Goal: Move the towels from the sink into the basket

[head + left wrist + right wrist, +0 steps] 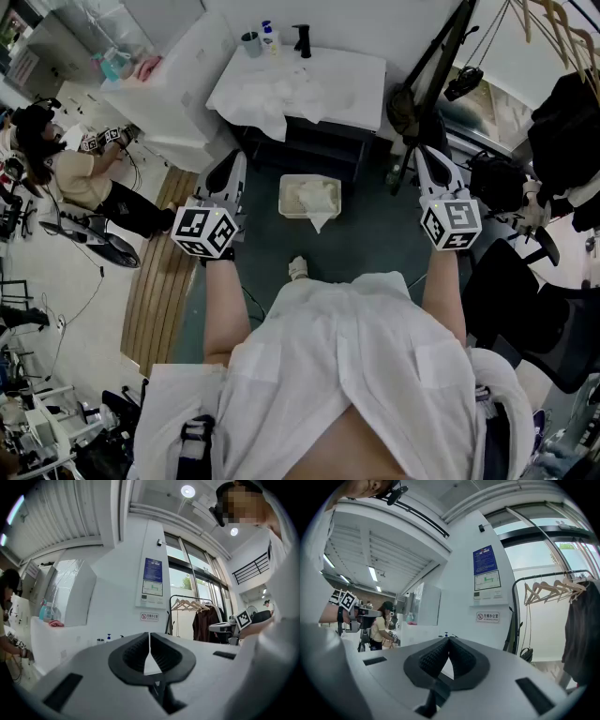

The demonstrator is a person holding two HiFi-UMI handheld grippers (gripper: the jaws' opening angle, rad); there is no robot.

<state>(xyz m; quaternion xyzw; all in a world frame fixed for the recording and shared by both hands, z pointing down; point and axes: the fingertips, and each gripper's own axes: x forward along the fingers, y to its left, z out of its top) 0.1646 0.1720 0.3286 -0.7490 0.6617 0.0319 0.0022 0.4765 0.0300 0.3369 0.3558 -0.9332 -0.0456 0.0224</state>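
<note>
White towels point(281, 94) lie crumpled in the white sink counter point(367, 67) at the far side of the room, a black tap point(302, 39) behind them. On the dark floor in front of the sink stands a pale basket point(285, 208) with white towels point(314, 195) in it; one corner hangs over its near rim. I hold both grippers level at chest height, well short of basket and sink. My left gripper point(232, 164) point(149, 635) is shut with nothing in it. My right gripper point(427, 161) point(449, 640) is shut and empty too.
Bottles and a cup point(262, 39) stand at the sink's back edge. A white cabinet point(178, 89) is to the sink's left, wooden boards point(159, 272) lie on the floor, and another person point(80, 173) works at the far left. Dark clothes and chairs point(525, 309) crowd the right.
</note>
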